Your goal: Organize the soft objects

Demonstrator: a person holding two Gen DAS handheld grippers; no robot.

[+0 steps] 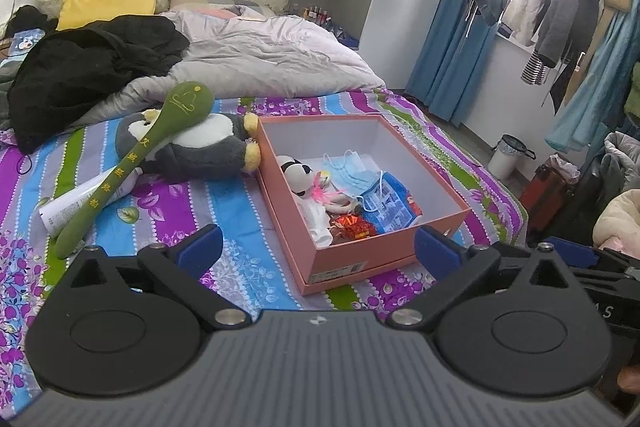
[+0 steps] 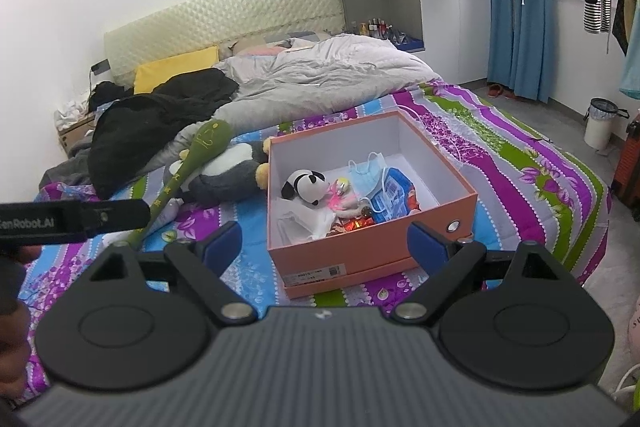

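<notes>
An open orange box (image 1: 352,255) (image 2: 360,251) sits on the striped bedsheet. Inside lie a small panda plush (image 1: 295,174) (image 2: 305,185), blue face masks (image 1: 347,167) (image 2: 366,169), a blue packet (image 1: 390,203) (image 2: 390,197) and small wrapped items. Left of the box lies a grey penguin plush (image 1: 200,147) (image 2: 224,173) with a long green plush stick (image 1: 132,163) (image 2: 188,167) across it. My left gripper (image 1: 320,247) is open and empty, in front of the box. My right gripper (image 2: 324,243) is open and empty, also in front of the box.
A white tube (image 1: 80,205) lies under the green stick. A black garment (image 1: 92,67) (image 2: 160,123) and a grey duvet (image 1: 260,55) (image 2: 320,79) cover the far bed. A yellow pillow (image 1: 106,9) lies by the headboard. A white bin (image 1: 508,157) (image 2: 600,125) stands on the floor at right.
</notes>
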